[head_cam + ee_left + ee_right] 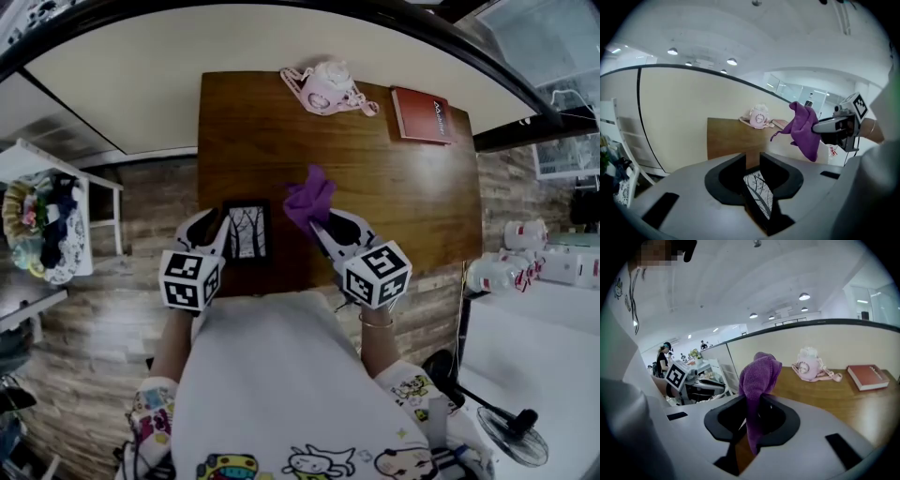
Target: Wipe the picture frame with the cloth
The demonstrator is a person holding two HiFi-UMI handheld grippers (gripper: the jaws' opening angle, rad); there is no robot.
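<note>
Gripping, left jaws: the left gripper (pixel 752 165) has its jaws closed on one edge of the picture frame (pixel 760 196). The frame stands tilted between them, with its print of bare trees in view.
Gripping, right jaws: the right gripper (pixel 751 414) has its jaws pinched on the cloth (pixel 758 373). A purple bunch rises above the jaws and a strip hangs down between them.
Frame's place: in the head view the picture frame (pixel 248 232) is just right of the left gripper (pixel 214 228), over the near edge of the table (pixel 403 192). Whether it touches the wood cannot be told.
Cloth's place: the cloth (pixel 307 197) sticks up from the right gripper (pixel 321 225), near the frame's upper right corner. In the left gripper view the cloth (pixel 805 131) hangs apart from the frame.
Grippers: they are side by side at the near edge, both pointing toward the far side of the table.
Table: brown wood, set against a beige partition.
Far edge: a pink toy (pixel 328 89) and, to its right, a red book (pixel 420 114) lying flat, well apart from both grippers.
Person: a white printed shirt fills the bottom of the head view, and there is a bracelet on the right wrist.
</note>
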